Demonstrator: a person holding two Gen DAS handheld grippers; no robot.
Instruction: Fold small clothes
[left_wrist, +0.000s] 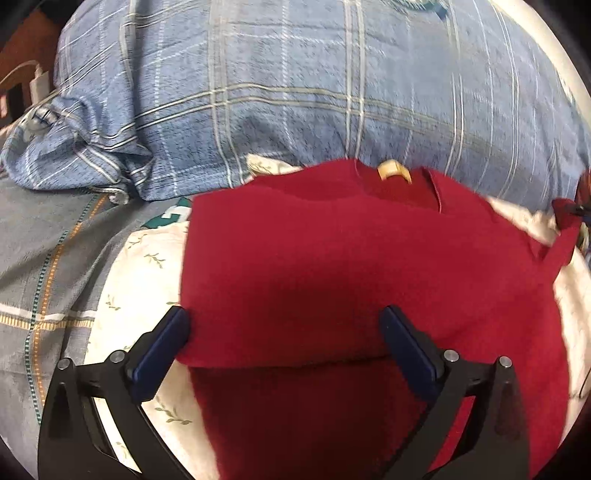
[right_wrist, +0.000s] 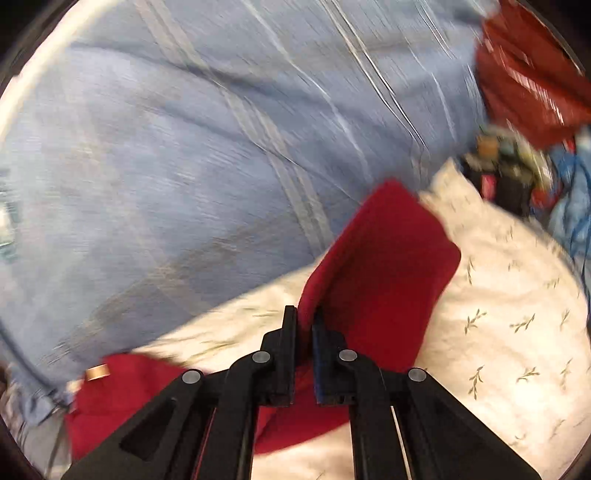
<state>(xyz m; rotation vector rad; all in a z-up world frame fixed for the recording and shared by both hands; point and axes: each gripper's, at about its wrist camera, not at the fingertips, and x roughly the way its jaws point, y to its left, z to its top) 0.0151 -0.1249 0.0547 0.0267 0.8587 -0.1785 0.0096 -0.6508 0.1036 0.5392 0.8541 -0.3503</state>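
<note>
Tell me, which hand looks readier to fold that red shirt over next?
Probably the right. Its tongs are already shut on a sleeve of the red shirt, lifted off the white leaf-print cloth. The left tongs stand wide open over the shirt, gripping nothing.

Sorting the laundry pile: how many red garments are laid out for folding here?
1: the red shirt lies on the white leaf-print sheet, its sleeve pinched by the right gripper. More may be hidden in the blurred clutter.
</note>
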